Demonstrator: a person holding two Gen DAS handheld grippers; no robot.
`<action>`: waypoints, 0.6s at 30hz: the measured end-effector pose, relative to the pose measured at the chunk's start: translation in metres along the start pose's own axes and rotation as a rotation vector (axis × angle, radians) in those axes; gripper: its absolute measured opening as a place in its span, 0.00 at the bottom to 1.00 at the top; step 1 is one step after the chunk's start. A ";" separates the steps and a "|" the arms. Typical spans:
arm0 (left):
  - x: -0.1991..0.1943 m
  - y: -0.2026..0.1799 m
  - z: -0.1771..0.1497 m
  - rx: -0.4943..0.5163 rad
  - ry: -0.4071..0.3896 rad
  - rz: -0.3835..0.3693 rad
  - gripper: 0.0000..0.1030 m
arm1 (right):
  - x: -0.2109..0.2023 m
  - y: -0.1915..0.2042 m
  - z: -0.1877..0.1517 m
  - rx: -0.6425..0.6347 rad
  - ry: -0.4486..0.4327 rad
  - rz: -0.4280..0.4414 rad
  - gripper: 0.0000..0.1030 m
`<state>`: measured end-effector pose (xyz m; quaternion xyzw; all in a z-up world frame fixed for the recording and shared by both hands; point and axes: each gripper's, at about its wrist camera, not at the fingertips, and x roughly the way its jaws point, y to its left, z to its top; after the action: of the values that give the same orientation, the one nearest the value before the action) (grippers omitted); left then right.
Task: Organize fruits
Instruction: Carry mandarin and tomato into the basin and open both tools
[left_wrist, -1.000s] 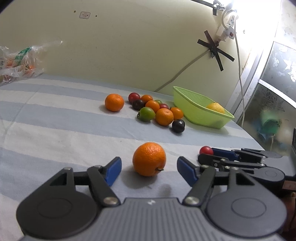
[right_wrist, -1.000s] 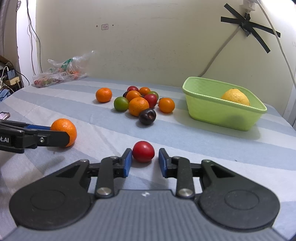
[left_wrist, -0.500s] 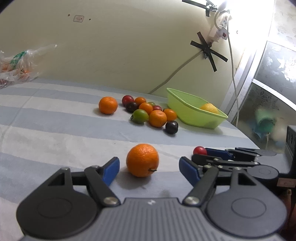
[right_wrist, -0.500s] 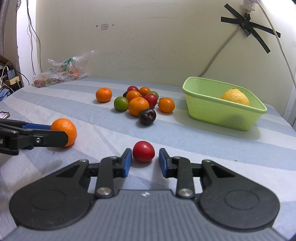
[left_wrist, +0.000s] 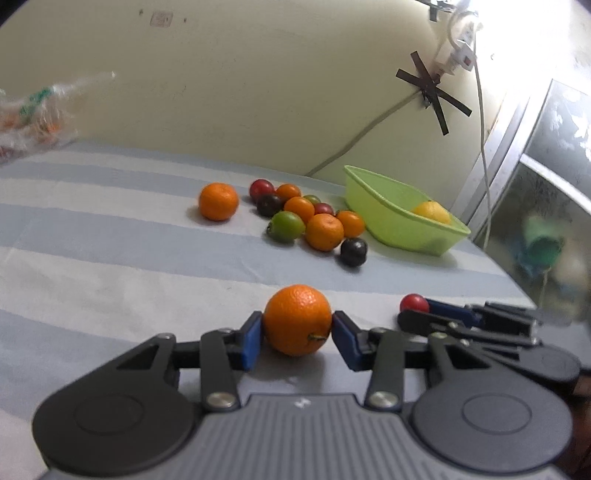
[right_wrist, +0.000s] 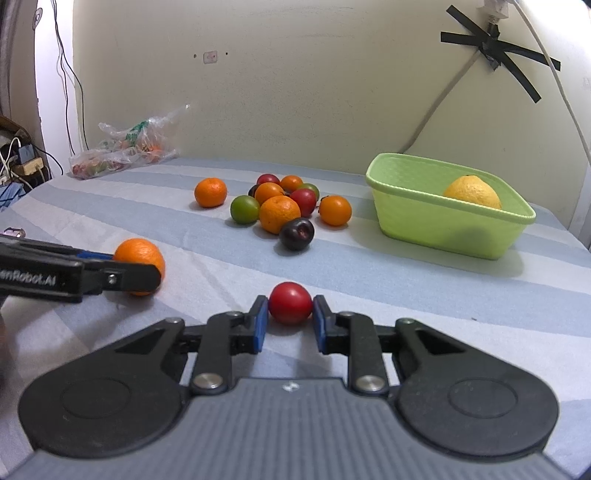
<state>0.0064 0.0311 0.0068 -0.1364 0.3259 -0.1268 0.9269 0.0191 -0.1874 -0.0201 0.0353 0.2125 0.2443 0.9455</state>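
Note:
My left gripper (left_wrist: 297, 338) is shut on an orange (left_wrist: 297, 319) that rests on the striped cloth; the gripper (right_wrist: 74, 275) and orange (right_wrist: 138, 254) also show at the left of the right wrist view. My right gripper (right_wrist: 289, 319) is shut on a small red fruit (right_wrist: 290, 302) on the cloth; that fruit (left_wrist: 413, 303) and the gripper (left_wrist: 480, 325) also show at the right of the left wrist view. A green basket (right_wrist: 450, 218) holds a yellow citrus (right_wrist: 472, 192) at the far right. A pile of loose fruit (right_wrist: 282, 208) lies mid-table.
A single orange (right_wrist: 210, 192) lies left of the pile and a dark plum (right_wrist: 296, 233) at its front. A plastic bag (right_wrist: 125, 151) of produce sits at the far left by the wall. A cable (right_wrist: 436, 118) runs down the wall behind the basket.
The left gripper's jaws have closed from wide open onto the orange. The right gripper's jaws have closed the small gap onto the red fruit. The left gripper's view shifted slightly.

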 end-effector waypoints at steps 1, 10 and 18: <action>0.003 -0.001 0.005 -0.007 0.006 -0.016 0.39 | -0.002 -0.002 0.000 0.011 -0.011 0.010 0.27; 0.056 -0.063 0.089 0.052 -0.019 -0.181 0.39 | -0.003 -0.057 0.039 0.052 -0.172 -0.090 0.27; 0.150 -0.095 0.128 0.021 0.099 -0.202 0.39 | 0.034 -0.096 0.057 0.073 -0.209 -0.156 0.28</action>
<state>0.1879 -0.0840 0.0488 -0.1526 0.3547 -0.2297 0.8934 0.1130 -0.2530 0.0020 0.0781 0.1238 0.1574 0.9766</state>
